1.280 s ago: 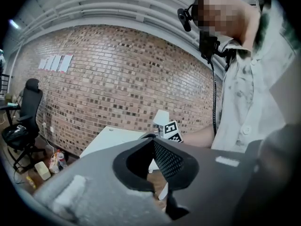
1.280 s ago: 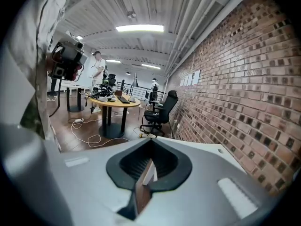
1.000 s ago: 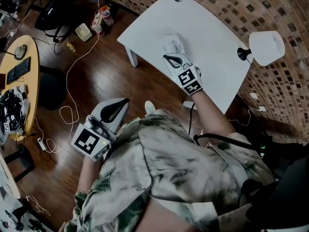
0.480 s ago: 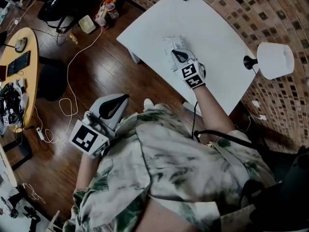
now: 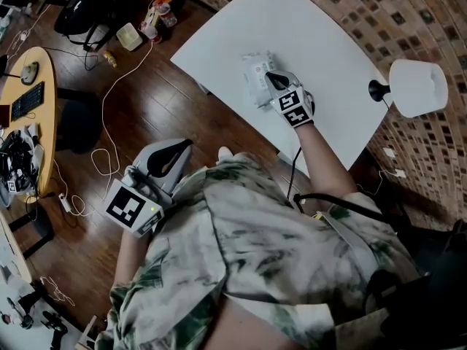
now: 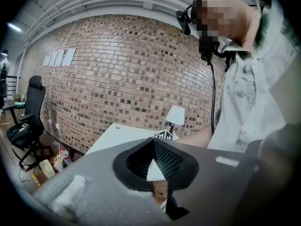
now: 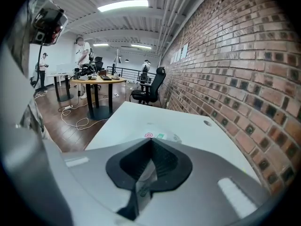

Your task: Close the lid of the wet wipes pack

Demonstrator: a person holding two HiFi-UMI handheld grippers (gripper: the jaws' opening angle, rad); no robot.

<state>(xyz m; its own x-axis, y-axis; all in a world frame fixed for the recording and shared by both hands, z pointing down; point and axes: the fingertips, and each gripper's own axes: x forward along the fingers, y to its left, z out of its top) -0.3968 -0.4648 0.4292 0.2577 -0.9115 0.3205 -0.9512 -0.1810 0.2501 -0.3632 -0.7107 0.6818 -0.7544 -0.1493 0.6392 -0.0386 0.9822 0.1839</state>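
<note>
Right tongs [image 5: 270,75], closed, are hovering at the wipes pack [image 5: 253,79] lying near the white surface [image 5: 321,42]'s left edge. Left tongs [image 5: 177,148], closed and empty, are hanging over the wooden floor [image 5: 146,108].

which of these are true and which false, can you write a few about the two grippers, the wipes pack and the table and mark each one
1. The right gripper is over the wet wipes pack on the white table. True.
2. The left gripper also touches the pack. False: it is held low at the person's side, above the wooden floor, away from the table.
3. The right gripper's jaws are spread wide. False: their tips meet.
4. A lamp with a white shade stands at the table's edge. True.
5. The left gripper's jaws are together. True.
</note>
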